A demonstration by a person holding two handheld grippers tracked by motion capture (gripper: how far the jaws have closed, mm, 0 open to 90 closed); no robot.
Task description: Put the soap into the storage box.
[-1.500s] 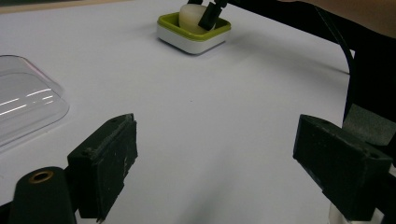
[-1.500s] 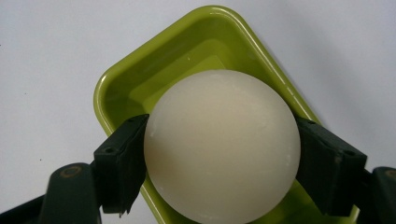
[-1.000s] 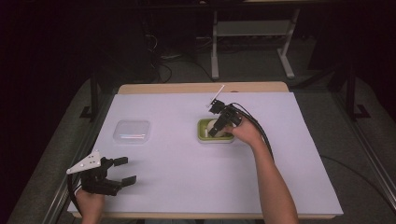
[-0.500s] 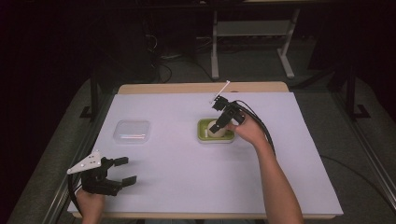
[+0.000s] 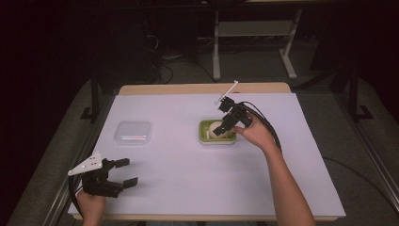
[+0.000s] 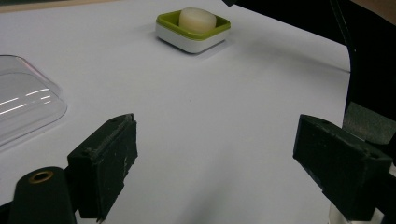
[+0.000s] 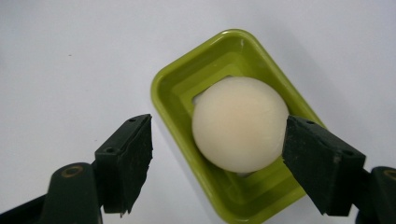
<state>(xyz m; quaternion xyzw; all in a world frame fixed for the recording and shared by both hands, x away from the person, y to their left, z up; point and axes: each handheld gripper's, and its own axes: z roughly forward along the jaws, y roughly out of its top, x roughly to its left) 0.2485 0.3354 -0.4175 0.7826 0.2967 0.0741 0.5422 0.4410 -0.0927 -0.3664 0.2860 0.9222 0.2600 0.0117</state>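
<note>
The right claw (image 5: 226,123) hangs over the green dish (image 5: 205,138), its two black jaws spread wide and gripping nothing. In the right gripper view the claw (image 7: 217,161) looks straight down on the dish (image 7: 173,91): one jaw stands off the dish's outer side above bare table, and the other sits over the opposite rim just beside the round cream soap (image 7: 240,123), though whether it touches the soap cannot be told. The soap lies inside the dish on its stepped floor, nearer one end, and in the high view it shows as a pale lump (image 5: 216,128) partly covered by the claw. The person's right hand (image 5: 254,134) grips the tool from the dish's right, with black cables looping back along the forearm.

The dish rests on the white sheet covering the table (image 5: 188,183), a little right of the sheet's middle. A clear plastic lid (image 5: 133,132) lies flat on the sheet well to the left of the dish.

The left claw (image 5: 123,172) is well apart from the dish, toward the near left corner of the sheet, jaws wide apart and empty. In the left gripper view the claw (image 6: 217,161) frames bare sheet, with the dish (image 6: 191,39) and soap (image 6: 198,19) far beyond and the lid's edge (image 6: 25,105) to one side.
</note>
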